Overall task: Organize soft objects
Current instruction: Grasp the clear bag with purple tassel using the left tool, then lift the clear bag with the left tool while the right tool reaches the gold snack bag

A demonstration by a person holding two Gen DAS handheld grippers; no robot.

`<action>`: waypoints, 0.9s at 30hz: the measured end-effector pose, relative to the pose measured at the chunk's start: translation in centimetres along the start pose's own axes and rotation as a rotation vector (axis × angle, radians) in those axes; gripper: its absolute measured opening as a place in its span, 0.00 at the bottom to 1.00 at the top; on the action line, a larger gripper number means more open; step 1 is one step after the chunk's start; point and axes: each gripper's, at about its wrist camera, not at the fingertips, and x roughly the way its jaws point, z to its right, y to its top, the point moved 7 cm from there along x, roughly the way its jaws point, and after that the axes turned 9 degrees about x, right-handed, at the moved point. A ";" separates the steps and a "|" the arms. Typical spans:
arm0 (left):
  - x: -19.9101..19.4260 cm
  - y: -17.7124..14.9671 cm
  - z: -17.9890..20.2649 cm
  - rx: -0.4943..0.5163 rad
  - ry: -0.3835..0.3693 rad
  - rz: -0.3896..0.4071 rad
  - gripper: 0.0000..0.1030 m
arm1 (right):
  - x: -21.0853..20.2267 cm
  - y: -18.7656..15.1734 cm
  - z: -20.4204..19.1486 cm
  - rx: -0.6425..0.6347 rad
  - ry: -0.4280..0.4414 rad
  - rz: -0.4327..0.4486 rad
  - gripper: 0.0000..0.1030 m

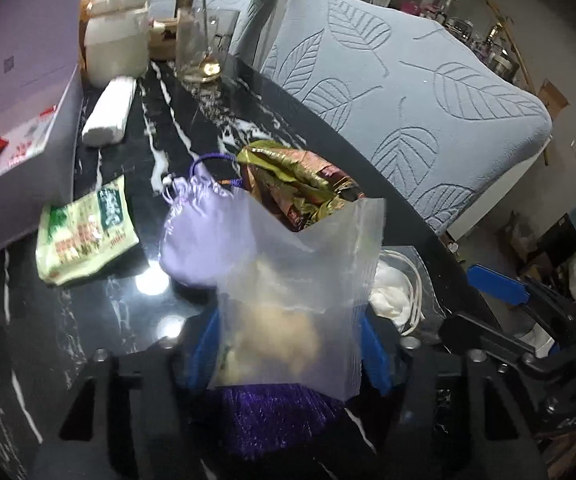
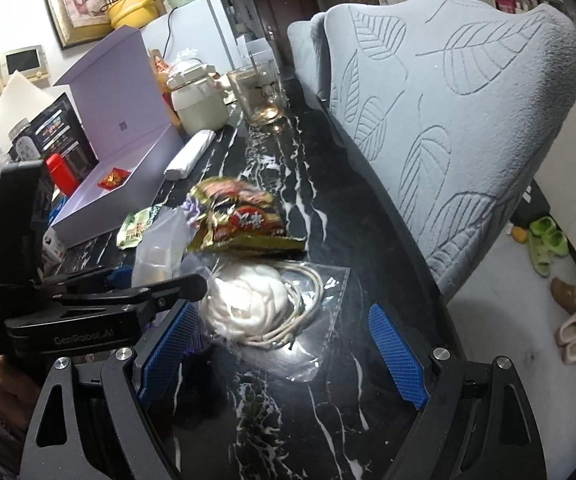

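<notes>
A grey leaf-patterned chair (image 2: 467, 128) stands against the black marble table (image 2: 327, 208), which bears a glass mug (image 2: 258, 92).

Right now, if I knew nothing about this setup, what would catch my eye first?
Probably the frosted plastic bag standing up between the left gripper's blue pads, right in front of its camera. Behind it on the black marble table lie a lilac drawstring pouch and a crumpled gold snack packet. The right gripper hangs open over a clear packet of white cord.

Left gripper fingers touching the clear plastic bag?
Touching. Left wrist view: the left gripper has both blue fingers pressed against the clear plastic bag standing between them.
</notes>
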 end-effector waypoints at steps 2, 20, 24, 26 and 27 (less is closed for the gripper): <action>-0.8 0.2 0.1 0.012 0.002 0.017 0.55 | 0.3 0.0 -0.2 -0.002 0.001 -0.010 0.87; -7.6 -1.9 -7.0 -0.100 0.192 0.102 0.54 | 2.6 0.9 -4.9 -0.092 0.065 -0.034 0.87; -8.0 -3.2 -8.8 -0.149 0.220 0.091 0.54 | 3.2 1.2 -7.0 -0.165 0.075 -0.030 0.87; -8.2 -3.9 -9.6 -0.173 0.236 0.083 0.54 | 3.4 1.7 -7.4 -0.176 0.075 -0.013 0.87; -8.1 -4.2 -9.8 -0.182 0.235 0.079 0.54 | 3.5 2.0 -7.6 -0.173 0.075 -0.005 0.87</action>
